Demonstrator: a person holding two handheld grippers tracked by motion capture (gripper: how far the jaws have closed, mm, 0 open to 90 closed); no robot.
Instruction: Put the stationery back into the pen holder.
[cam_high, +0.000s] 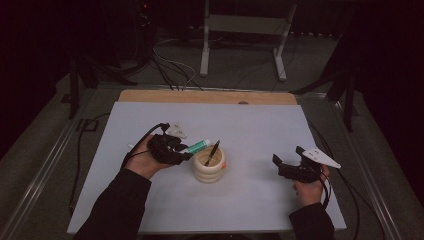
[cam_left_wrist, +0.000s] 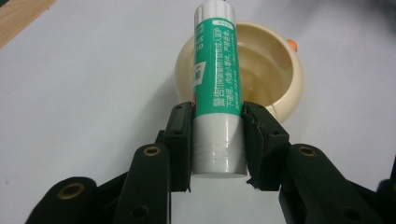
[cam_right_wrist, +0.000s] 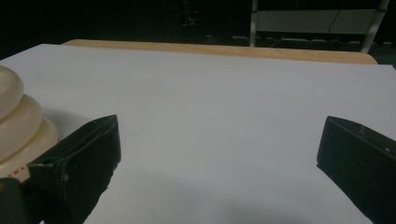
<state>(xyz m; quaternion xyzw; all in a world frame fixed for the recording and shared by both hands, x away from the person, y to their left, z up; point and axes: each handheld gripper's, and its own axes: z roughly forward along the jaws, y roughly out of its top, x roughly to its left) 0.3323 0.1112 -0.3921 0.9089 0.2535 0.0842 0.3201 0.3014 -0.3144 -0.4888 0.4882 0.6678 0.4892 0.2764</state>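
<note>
Left gripper view: left gripper (cam_left_wrist: 218, 144) clamps the glue stick (cam_left_wrist: 217, 88) above the cup (cam_left_wrist: 285, 88).

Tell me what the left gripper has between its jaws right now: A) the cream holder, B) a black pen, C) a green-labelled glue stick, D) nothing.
C: in the left gripper view the left gripper has its jaws pressed on both sides of the green-labelled glue stick, which is aimed at the cream holder.
</note>
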